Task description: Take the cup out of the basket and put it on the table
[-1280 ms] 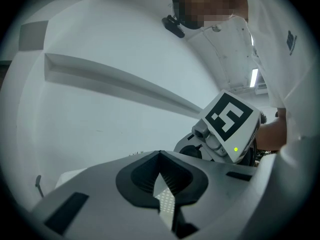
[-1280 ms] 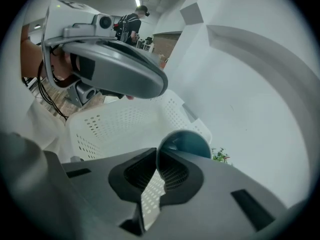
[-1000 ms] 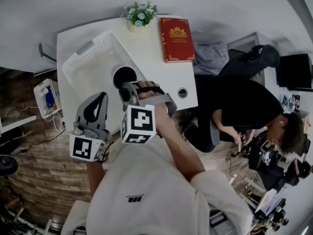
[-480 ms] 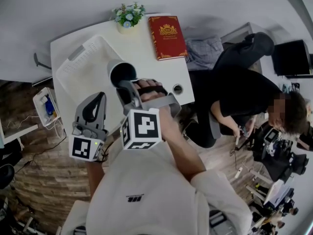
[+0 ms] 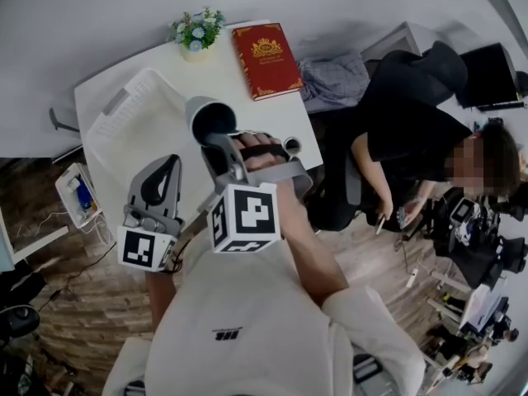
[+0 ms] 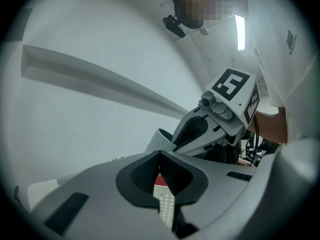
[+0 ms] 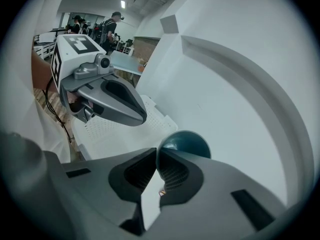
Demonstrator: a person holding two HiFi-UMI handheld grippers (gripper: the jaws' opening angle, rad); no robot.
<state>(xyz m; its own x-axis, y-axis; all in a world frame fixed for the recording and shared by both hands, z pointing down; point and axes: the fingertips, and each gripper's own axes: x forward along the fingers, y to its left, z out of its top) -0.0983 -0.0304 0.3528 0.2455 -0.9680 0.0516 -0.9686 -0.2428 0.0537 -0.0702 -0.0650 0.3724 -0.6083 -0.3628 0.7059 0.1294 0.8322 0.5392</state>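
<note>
Cup lifted, not yet set down: the cup (image 5: 211, 120) hangs in the air in the right tongs (image 5: 218, 141), clear of the white basket (image 5: 124, 126), roughly over the basket's near right edge and the bare stretch of table (image 5: 266, 120) beside it. Judging by this, the first half of the job is done, and what is left is to carry the cup across to open tabletop, lower it upright and let go. The right tongs are nearly closed, pinching the cup's wall at the rim, one jaw inside the dark mouth and one outside, as the right gripper view shows. The left tongs (image 5: 167, 165) wait near the table's front edge, just beside the right ones, their jaws together with nothing between them. A red book (image 5: 264, 58) and a small pot of flowers (image 5: 195, 31) sit at the far side of the table, well apart from the cup
</note>
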